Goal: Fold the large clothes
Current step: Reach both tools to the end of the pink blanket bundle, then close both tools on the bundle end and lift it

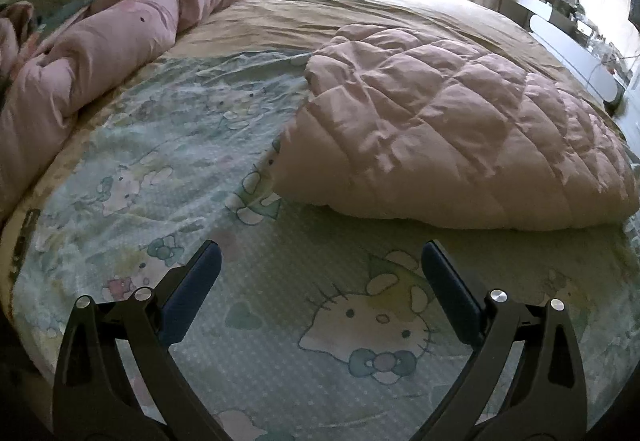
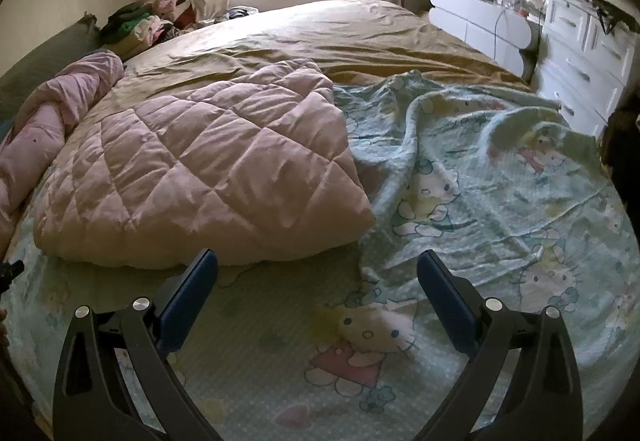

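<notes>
A pale green sheet printed with cartoon cats (image 1: 168, 161) (image 2: 480, 177) lies spread and wrinkled over the near part of the bed. A folded pink quilted comforter (image 1: 448, 129) (image 2: 208, 169) rests on top of it. My left gripper (image 1: 320, 253) hovers open just above the sheet, short of the comforter's near edge, with nothing between its blue pads (image 1: 200, 293). My right gripper (image 2: 318, 261) is also open and empty, by the comforter's near right corner, where the sheet bunches into a ridge.
A rolled pink duvet (image 1: 120, 41) (image 2: 48, 113) lies along the left side of the bed. A tan bedspread (image 2: 320, 37) covers the far half. Clothes (image 2: 152, 17) pile at the far left corner. White drawers (image 2: 580, 53) and a white shelf unit (image 2: 480, 25) stand on the right.
</notes>
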### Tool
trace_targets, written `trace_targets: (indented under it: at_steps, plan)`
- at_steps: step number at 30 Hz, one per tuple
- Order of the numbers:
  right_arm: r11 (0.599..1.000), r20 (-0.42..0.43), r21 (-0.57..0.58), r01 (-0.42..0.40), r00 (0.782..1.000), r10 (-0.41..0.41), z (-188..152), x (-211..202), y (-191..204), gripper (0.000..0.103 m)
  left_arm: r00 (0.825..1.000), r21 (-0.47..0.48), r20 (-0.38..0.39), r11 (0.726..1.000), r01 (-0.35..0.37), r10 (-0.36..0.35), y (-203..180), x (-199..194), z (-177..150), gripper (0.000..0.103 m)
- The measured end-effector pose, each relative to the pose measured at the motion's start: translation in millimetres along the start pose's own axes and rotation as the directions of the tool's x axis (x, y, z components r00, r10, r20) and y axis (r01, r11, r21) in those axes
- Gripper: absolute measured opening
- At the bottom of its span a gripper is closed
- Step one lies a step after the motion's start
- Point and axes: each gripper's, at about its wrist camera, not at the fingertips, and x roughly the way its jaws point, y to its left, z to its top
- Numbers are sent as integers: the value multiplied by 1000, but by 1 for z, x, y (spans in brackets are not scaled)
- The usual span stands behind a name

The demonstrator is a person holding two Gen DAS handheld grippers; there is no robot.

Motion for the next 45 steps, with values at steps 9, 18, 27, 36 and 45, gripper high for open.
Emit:
trace_targets:
  at_steps: [9,18,27,36,45]
  plan:
    - [999,-33,47,-18,999,20,9,25,-5,99,998,-35,-24,998,53,-54,2,21,16,94]
    - [986,-83,156,-57,994,70,34,53,-20,99,992,-68,-52,992,108,-112,8,46,48,94]
    - [969,-185,215,-122,969,163,52,96,-25,99,975,-155,-123,974,164,-183,20,83,55,94]
    - [959,-255,219,-181,938,235,67,133,-21,99,964,-161,-139,966,203,-226,16,106,69,95]
    - [964,-251,164,-210,936,246,79,151,-3,77,952,-165,-159,958,235,-261,13,131,84,95]
